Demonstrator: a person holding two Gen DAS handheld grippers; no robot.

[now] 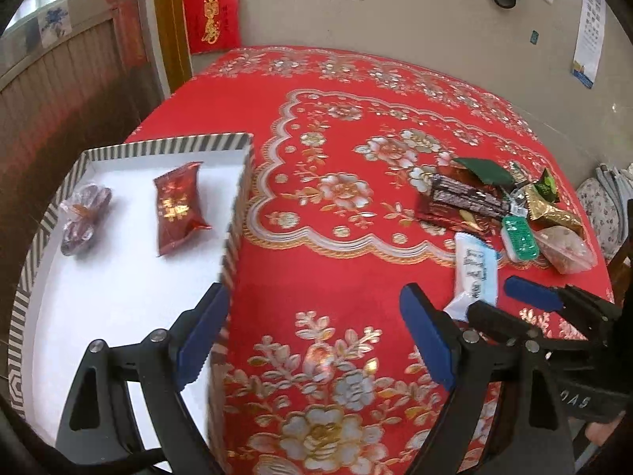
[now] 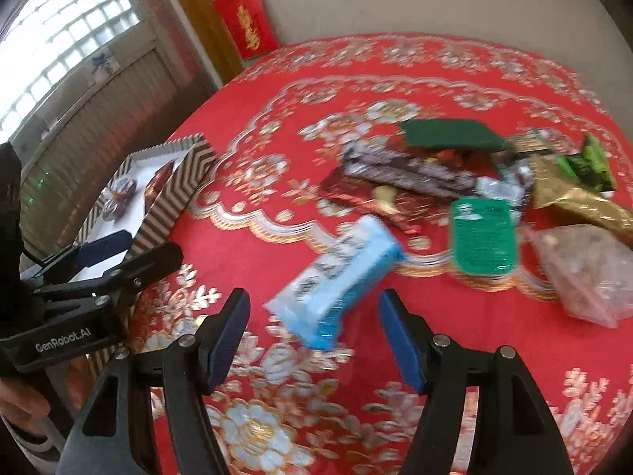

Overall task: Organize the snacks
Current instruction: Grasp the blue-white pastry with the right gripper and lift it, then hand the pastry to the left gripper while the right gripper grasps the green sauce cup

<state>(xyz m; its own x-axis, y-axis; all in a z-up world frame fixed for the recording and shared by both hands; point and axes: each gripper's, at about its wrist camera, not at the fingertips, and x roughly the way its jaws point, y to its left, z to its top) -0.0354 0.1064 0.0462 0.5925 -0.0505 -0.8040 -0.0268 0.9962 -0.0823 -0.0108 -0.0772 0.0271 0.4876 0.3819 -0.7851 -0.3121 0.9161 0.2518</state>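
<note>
A striped box (image 1: 166,145) with a white floor holds a red snack pack (image 1: 178,208) and a clear pack of dark dates (image 1: 83,217). My left gripper (image 1: 312,340) is open and empty, straddling the box's right wall. A pile of snacks lies at the right: a white and blue pack (image 1: 474,273), a green pack (image 1: 520,237), a dark chocolate bar (image 1: 467,194). My right gripper (image 2: 314,340) is open just short of the white and blue pack (image 2: 340,281), which lies tilted on the cloth. The right gripper also shows in the left wrist view (image 1: 502,297).
A red flowered tablecloth (image 1: 348,237) covers the table. In the pile are also a gold pack (image 2: 581,198), a clear bag (image 2: 585,269), a dark green pack (image 2: 451,134) and the green pack (image 2: 484,237). A wall stands behind; a chair (image 1: 605,202) is at the right.
</note>
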